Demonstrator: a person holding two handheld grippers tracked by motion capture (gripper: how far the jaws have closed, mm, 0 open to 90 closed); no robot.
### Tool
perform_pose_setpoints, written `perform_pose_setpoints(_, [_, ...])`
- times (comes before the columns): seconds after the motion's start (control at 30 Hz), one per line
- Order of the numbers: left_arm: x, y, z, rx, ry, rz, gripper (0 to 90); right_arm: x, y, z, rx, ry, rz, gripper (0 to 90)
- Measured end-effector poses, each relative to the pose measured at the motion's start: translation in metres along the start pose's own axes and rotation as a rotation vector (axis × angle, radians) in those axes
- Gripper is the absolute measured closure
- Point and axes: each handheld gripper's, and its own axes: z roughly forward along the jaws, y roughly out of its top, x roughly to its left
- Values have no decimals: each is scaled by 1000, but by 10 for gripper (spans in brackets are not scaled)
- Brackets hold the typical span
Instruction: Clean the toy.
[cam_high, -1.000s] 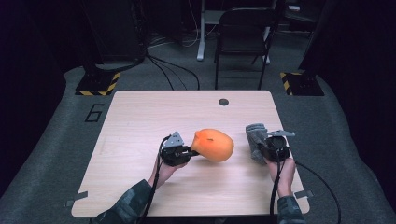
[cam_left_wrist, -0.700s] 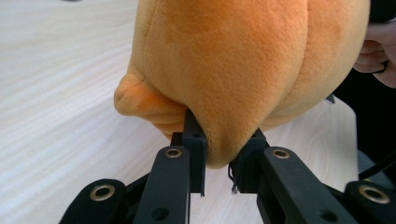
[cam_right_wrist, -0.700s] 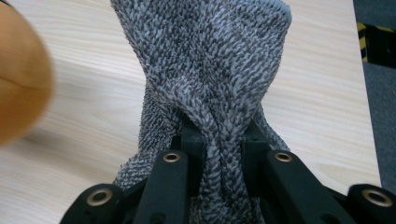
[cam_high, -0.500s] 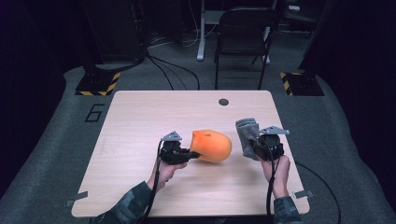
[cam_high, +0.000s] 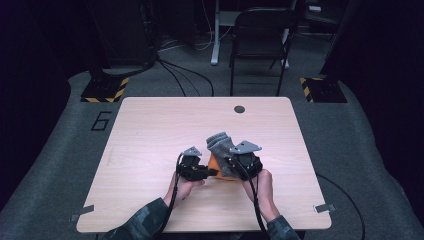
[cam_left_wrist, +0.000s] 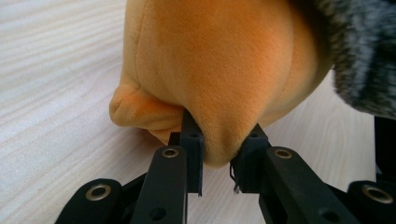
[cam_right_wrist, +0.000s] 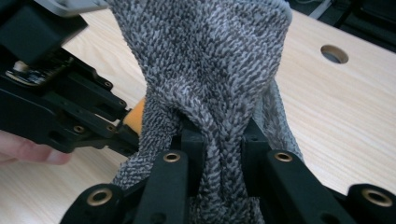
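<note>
A light wooden table (cam_high: 150, 145) with rounded corners carried the work. An orange plush toy (cam_left_wrist: 224, 70) lay directly on its top, a fold of it pinched between the fingers (cam_left_wrist: 194, 144) of the left gripper (cam_high: 212, 172), with the bulk of the toy just beyond them. A round hole (cam_high: 239, 109) was cut in the tabletop well beyond the fingertips, towards the far edge. The grey sock (cam_right_wrist: 205, 70) was gripped by the right gripper (cam_right_wrist: 222, 140), above the wood.
</note>
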Motion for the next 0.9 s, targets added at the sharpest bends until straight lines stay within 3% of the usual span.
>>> perform_pose_setpoints(0.1, [-3,1,0,-1,14,26,766,-6,-1,0,7,-12,3,772])
perform_pose_setpoints(0.37, [-5,-1,2,-18,12,19,763,-19,-7,-1,25,-31,23,771])
perform_pose_setpoints(0.57, [-4,-2,2,-15,5,23,760,-42,-19,1,55,-65,88,768])
perform_pose_setpoints(0.73, [-5,-2,3,-20,9,30,760,-67,-38,12,122,-106,150,767])
perform_pose_setpoints(0.9, [-7,-2,3,-20,12,39,760,-79,-52,25,180,-97,191,764])
